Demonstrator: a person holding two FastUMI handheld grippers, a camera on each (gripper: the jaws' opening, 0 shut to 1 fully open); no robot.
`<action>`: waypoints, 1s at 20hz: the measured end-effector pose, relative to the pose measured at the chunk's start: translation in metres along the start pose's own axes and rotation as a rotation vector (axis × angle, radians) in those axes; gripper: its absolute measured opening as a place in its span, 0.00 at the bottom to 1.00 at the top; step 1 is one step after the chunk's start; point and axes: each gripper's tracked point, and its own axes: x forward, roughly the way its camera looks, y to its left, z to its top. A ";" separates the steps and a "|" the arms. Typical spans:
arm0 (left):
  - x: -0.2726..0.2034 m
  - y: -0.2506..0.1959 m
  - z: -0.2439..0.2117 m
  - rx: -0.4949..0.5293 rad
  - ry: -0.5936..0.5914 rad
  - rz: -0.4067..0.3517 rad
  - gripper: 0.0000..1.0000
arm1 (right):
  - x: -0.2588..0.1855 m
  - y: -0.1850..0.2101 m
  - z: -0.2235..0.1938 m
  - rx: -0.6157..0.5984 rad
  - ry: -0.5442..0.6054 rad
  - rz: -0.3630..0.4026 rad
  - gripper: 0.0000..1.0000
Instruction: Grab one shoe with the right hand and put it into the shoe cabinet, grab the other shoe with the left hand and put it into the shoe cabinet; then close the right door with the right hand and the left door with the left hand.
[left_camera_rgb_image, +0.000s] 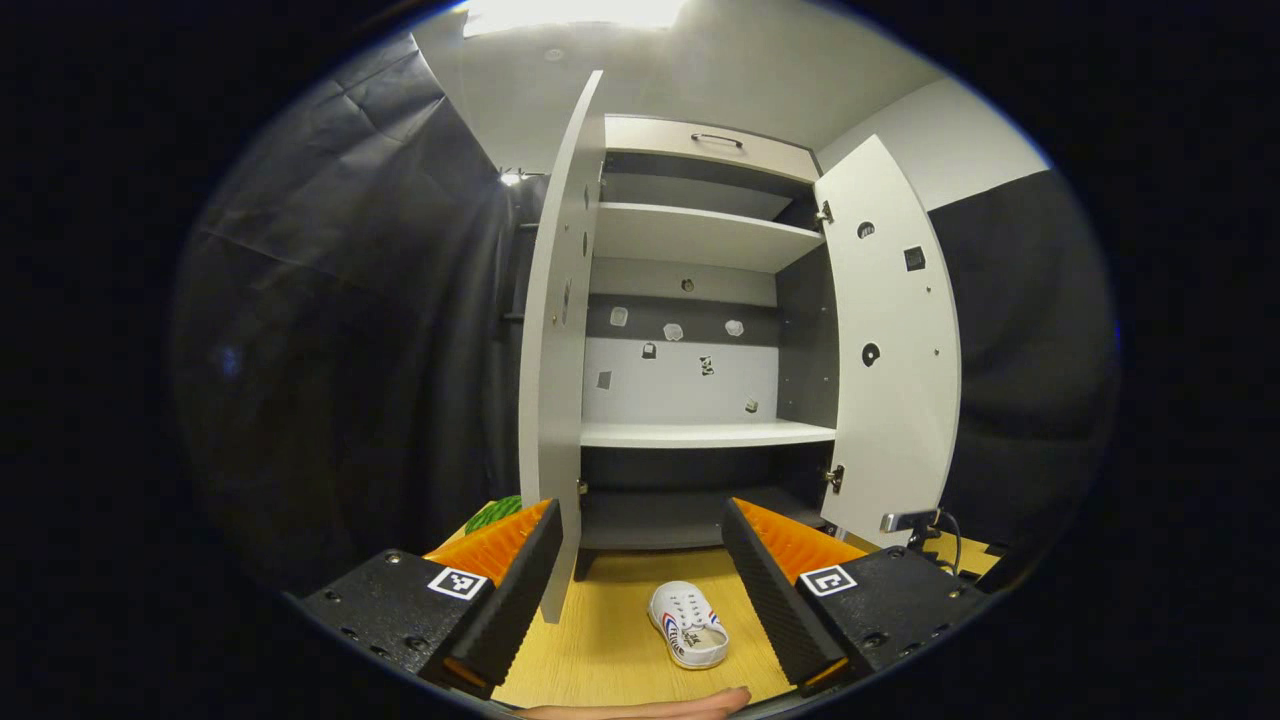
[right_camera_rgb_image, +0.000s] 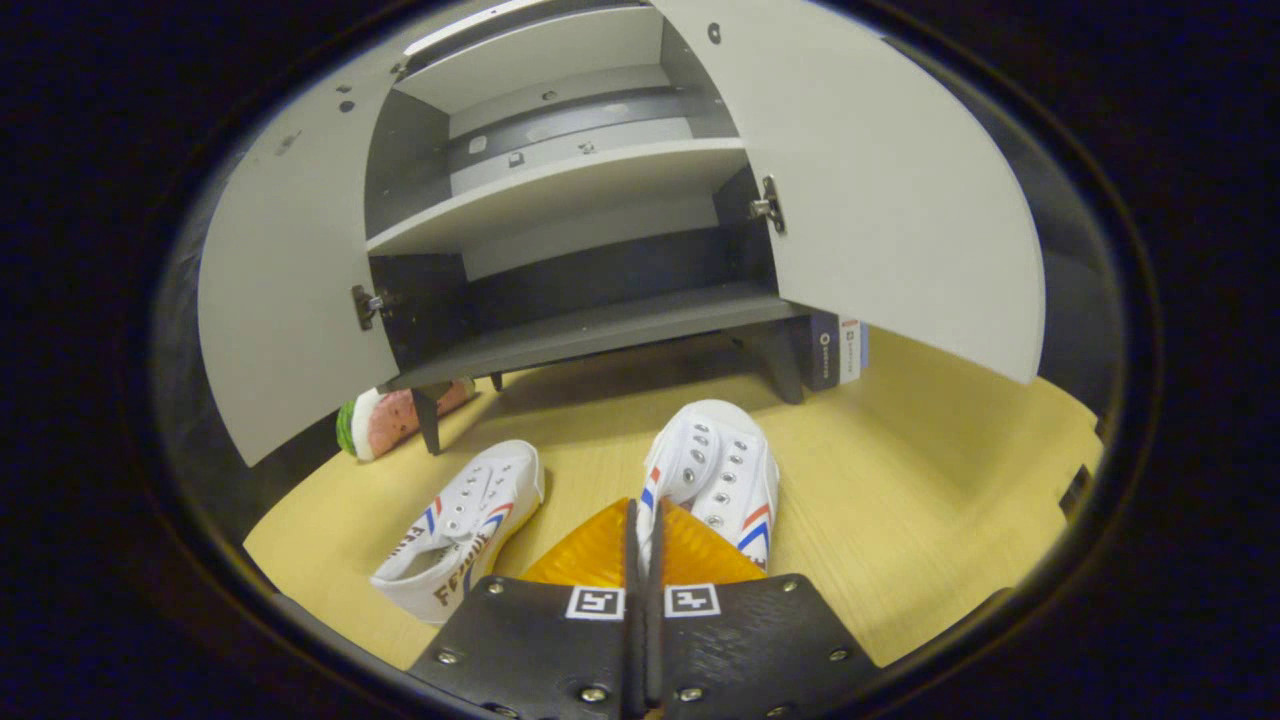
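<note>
Your right gripper (right_camera_rgb_image: 642, 530) is pinched tight on the heel edge of the white canvas lace-up shoe with red and blue side stripes (right_camera_rgb_image: 715, 475); the jaws are nearly together with only a thin bit of collar between them. The shoe points toe-first toward the grey two-door shoe cabinet (right_camera_rgb_image: 600, 330), just in front of its lowest shelf, and I can't tell whether it is lifted or on the floor. That thin grip is the main risk: swing fast and the shoe may pivot or slip out before it reaches the shelf.

The matching second white canvas shoe (right_camera_rgb_image: 455, 530) lies on its side on the yellow wooden floor (right_camera_rgb_image: 900, 500), just beside the gripped one. Drag the held shoe left and you may knock it.

Your left gripper (left_camera_rgb_image: 640, 580) hangs wide open and holds nothing. A white shoe (left_camera_rgb_image: 688, 625) sits on the floor between its fingers, farther off.

Both doors stand open. The open left door (left_camera_rgb_image: 555, 350) sits edge-on right by your left gripper's inner finger, so a careless reach could bump it or shut it early. The open right door (right_camera_rgb_image: 880, 200) hangs over your right side; lift too high and you clip its lower edge.

A watermelon-slice plush toy (right_camera_rgb_image: 385, 420) lies by the cabinet's left leg, and a small dark box (right_camera_rgb_image: 835, 350) stands near the right leg, both clear of the path.
</note>
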 end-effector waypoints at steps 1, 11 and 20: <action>0.001 -0.002 -0.002 -0.005 0.002 -0.009 0.98 | -0.005 0.003 0.015 -0.019 -0.030 0.005 0.00; 0.029 0.003 -0.020 0.033 0.027 0.010 0.98 | -0.045 0.055 0.243 -0.257 -0.290 0.110 0.00; 0.050 -0.013 -0.020 0.028 0.026 -0.049 0.98 | 0.085 0.094 0.375 -0.414 -0.184 0.070 0.01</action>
